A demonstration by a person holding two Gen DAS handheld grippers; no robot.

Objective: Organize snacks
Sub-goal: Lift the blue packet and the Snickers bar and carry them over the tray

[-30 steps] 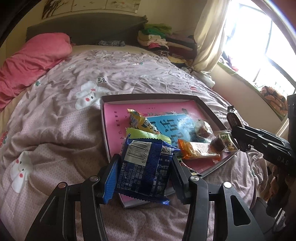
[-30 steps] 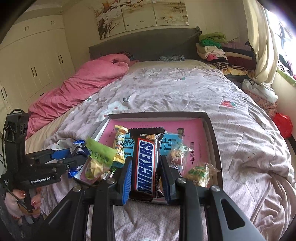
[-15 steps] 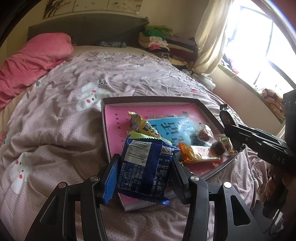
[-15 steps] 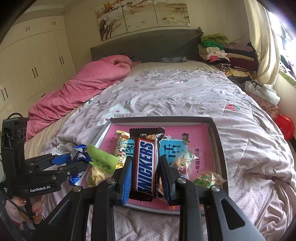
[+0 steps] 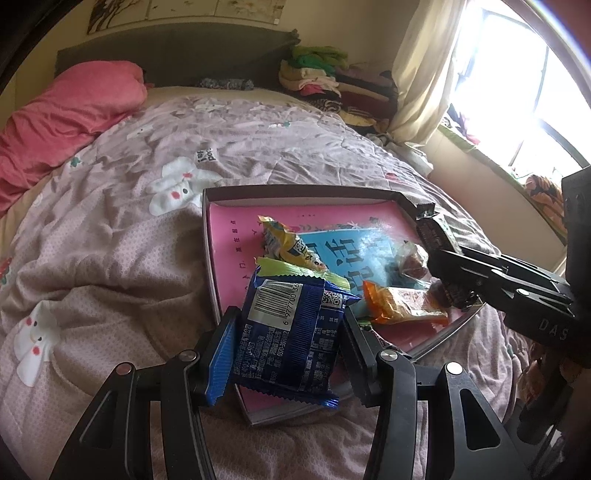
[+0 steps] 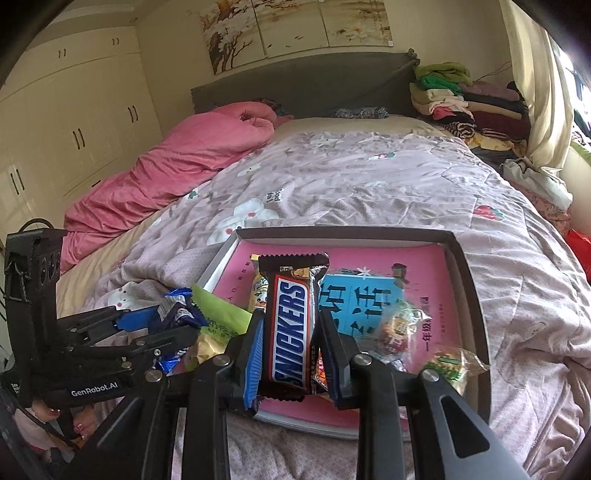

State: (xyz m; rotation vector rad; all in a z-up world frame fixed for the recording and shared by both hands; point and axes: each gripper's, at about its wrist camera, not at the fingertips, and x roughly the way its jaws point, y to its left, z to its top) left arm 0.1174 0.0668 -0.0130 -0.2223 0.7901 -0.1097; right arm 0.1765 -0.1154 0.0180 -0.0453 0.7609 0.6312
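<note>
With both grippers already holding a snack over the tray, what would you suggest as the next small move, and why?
Probably lower the right gripper a little and release the Snickers bar onto the bare pink floor at the far end of the tray. Both grippers are shut on snacks above the tray, the left gripper on a blue packet, and the near end is crowded with loose wrappers.

Bedroom as seen from my two cameras. A bed (image 6: 369, 177) with a mauve quilt (image 5: 110, 258) printed with white rabbits fills most of both views; a rumpled pink duvet (image 6: 177, 173) lies along its left edge. A dark grey headboard (image 6: 306, 85) stands against a cream wall bearing a three-panel tree painting (image 6: 295, 29). Folded clothes (image 6: 465, 103) are stacked at the bed's far right corner. Cream wardrobes (image 6: 74, 110) line the left wall. A bright window (image 5: 517, 92) with a pale curtain (image 5: 421, 66) lights the room from the right.
</note>
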